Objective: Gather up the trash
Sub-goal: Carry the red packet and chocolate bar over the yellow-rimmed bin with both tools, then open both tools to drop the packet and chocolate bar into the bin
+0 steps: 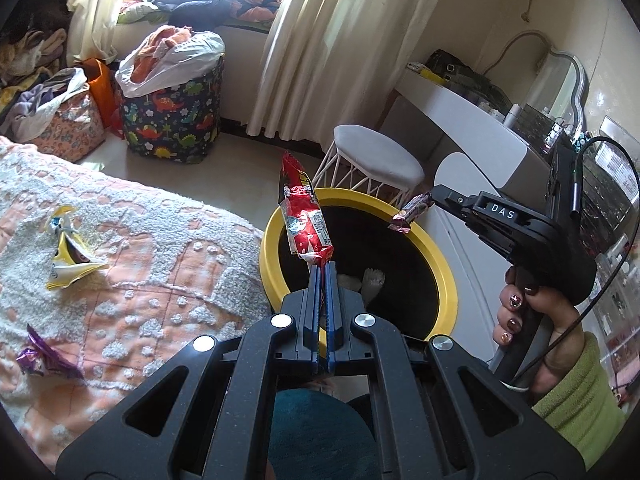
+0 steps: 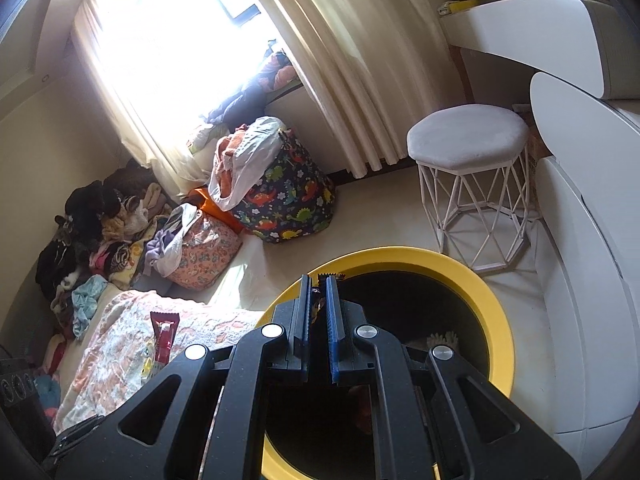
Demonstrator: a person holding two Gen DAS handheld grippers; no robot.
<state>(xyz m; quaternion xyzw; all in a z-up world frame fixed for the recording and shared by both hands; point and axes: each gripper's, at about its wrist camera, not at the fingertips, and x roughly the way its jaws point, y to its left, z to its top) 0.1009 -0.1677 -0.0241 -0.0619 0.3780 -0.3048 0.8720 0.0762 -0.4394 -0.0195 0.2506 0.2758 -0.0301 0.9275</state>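
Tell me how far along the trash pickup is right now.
Partly done. The yellow-rimmed bin already holds some white scraps. In hand: the left gripper is shut on a red snack wrapper, and the right gripper on a small dark wrapper, both over the bin's opening. Still left on the bedspread: a yellow wrapper and a purple wrapper.

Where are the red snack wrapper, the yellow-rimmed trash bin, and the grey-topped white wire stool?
red snack wrapper (image 1: 305, 216), left wrist view, middle of the pack.
yellow-rimmed trash bin (image 1: 442, 264), left wrist view, right rim.
grey-topped white wire stool (image 2: 466, 136), right wrist view, seat top.
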